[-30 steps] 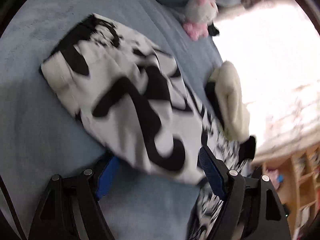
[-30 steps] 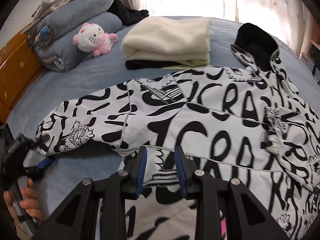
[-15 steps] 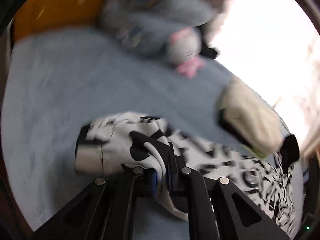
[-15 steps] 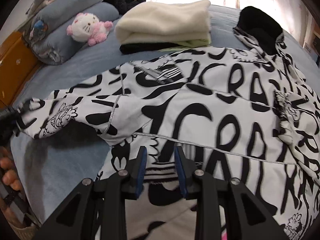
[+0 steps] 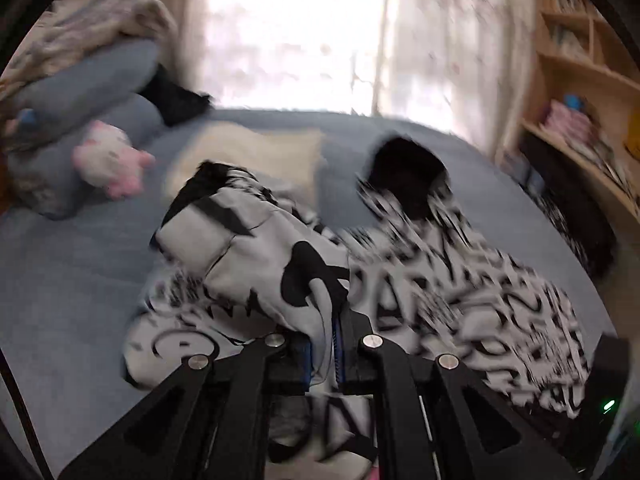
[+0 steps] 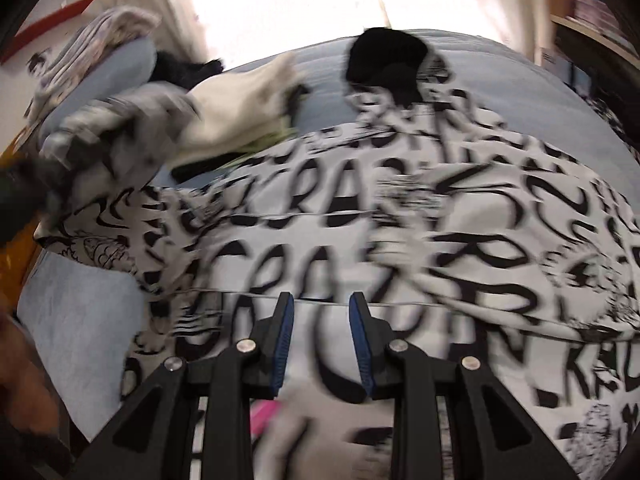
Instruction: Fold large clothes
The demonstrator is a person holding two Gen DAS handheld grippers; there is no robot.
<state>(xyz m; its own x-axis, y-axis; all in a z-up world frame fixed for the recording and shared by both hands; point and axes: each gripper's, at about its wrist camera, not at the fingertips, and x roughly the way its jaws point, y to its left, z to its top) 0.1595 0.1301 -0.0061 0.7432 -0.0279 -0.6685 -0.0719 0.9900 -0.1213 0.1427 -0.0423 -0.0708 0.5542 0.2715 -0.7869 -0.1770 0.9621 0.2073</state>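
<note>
A white hoodie with black lettering (image 5: 480, 300) (image 6: 400, 208) lies spread on the blue bed (image 5: 60, 280), its black hood (image 5: 404, 172) (image 6: 384, 52) at the far end. My left gripper (image 5: 324, 344) is shut on one sleeve (image 5: 224, 240), which hangs lifted over the hoodie's body. In the right wrist view that raised sleeve (image 6: 120, 128) is a blur at the upper left. My right gripper (image 6: 321, 312) hovers over the hoodie's lower seam, its jaws a little apart. Its blue pads (image 6: 282, 344) are bare.
A folded cream stack (image 5: 256, 152) (image 6: 240, 108) lies just beyond the hoodie. At the far left are a pink and white plush toy (image 5: 108, 164) and rolled blue bedding (image 5: 80, 92). A bookshelf (image 5: 580, 100) stands at the right. A person's hand (image 6: 24, 380) blurs the lower left.
The left gripper closed on the sleeve, lifted it off the bed and swung it over towards the hoodie's body. The right gripper slid to the right along the lower seam with the same gap.
</note>
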